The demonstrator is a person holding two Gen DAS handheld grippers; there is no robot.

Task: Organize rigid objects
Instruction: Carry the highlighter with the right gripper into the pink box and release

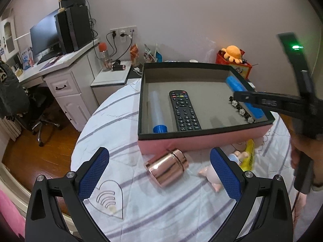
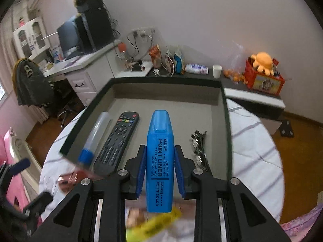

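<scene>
A: What is the right claw (image 2: 159,168) doing?

B: Its blue pads are clamped on a blue highlighter (image 2: 159,161), one pad on each flat side. The marker points forward over the pink box (image 1: 201,143), cap end away from the camera.

A: And the left claw (image 1: 159,171)?

B: Its jaws stand wide apart with nothing between the pads. It hangs above the striped cloth, with a copper-coloured tin (image 1: 167,166) lying on its side ahead of it, just in front of the box wall.

A: What is inside the box?

B: A black remote control (image 1: 184,111) near the middle, a clear tube with a blue cap (image 1: 158,112) to its left, and a black hair clip with small flowers (image 1: 241,110) along the right side.

A: Anything else on the cloth?

B: A small pink doll (image 1: 212,178) and something yellow (image 1: 249,157), beside the left claw's right finger.
</scene>
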